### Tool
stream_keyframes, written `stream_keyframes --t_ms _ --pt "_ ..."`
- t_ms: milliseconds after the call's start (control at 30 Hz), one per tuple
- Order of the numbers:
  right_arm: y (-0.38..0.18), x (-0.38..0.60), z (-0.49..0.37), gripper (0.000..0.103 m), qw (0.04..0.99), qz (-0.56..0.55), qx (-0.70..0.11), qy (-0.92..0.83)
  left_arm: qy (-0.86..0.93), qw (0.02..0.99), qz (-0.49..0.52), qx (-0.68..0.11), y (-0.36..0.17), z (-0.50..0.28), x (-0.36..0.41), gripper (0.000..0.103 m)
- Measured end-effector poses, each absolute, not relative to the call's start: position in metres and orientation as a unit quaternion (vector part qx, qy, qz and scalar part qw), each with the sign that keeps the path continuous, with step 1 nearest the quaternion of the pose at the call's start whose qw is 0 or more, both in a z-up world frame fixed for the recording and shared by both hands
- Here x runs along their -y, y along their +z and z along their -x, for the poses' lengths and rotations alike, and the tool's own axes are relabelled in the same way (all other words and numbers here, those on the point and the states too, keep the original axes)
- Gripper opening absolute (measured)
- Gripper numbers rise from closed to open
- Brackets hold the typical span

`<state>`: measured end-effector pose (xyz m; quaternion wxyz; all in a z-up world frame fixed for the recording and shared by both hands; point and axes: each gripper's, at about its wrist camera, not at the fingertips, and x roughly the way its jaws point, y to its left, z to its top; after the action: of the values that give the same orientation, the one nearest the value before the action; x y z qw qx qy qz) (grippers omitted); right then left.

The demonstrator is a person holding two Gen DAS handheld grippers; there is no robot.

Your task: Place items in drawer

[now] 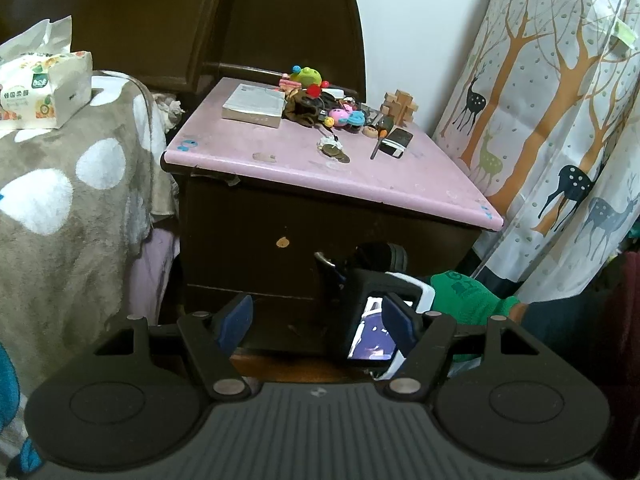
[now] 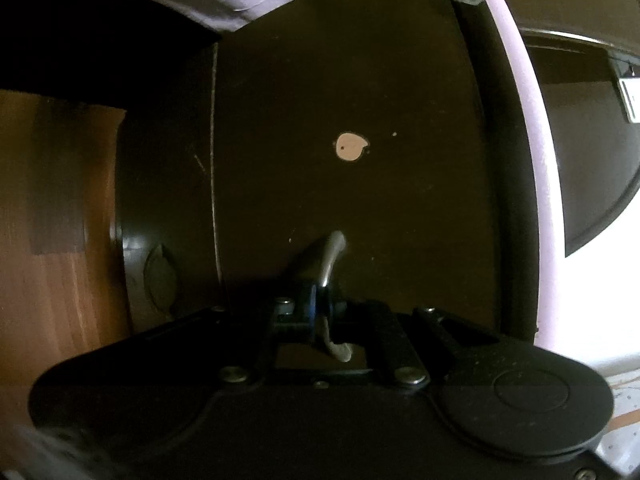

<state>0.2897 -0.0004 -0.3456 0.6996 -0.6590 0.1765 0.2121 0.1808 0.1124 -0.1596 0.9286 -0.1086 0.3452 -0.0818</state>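
A dark nightstand with a pink top [image 1: 280, 148] stands ahead. On the top lie a book [image 1: 254, 105], toys [image 1: 308, 78], coins [image 1: 336, 154], a screwdriver [image 1: 378, 142], a phone [image 1: 396, 141] and a wooden puzzle [image 1: 399, 107]. The drawer front [image 1: 280, 232] is closed. My right gripper [image 2: 320, 304], rolled sideways, is shut on the metal drawer handle [image 2: 334, 252]; it also shows in the left wrist view [image 1: 360, 280], held by a green-gloved hand [image 1: 460, 296]. My left gripper [image 1: 320, 320] is open and empty, low in front of the nightstand.
A bed with a grey spotted blanket [image 1: 72, 208] and a tissue pack [image 1: 40, 88] is on the left. A deer-print fabric wardrobe [image 1: 560, 140] stands on the right. A dark headboard [image 1: 240, 20] rises behind. Wooden floor [image 2: 52, 240] lies below.
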Motion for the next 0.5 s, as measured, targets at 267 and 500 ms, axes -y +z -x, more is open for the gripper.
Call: stream_keyframes --t_ms 267,500 --pt "-0.325 0.013 -0.282 0.055 0.756 0.545 -0.303 0.199 -0.076 0.929 0.098 -0.348 -0.16 -0.181 -0.107 0.07" --pt "-0.288 0.072 -0.26 0.079 0.816 0.317 -0.461 0.145 -0.052 0.93 0.088 -0.354 -0.163 -0.177 -0.099 0.085"
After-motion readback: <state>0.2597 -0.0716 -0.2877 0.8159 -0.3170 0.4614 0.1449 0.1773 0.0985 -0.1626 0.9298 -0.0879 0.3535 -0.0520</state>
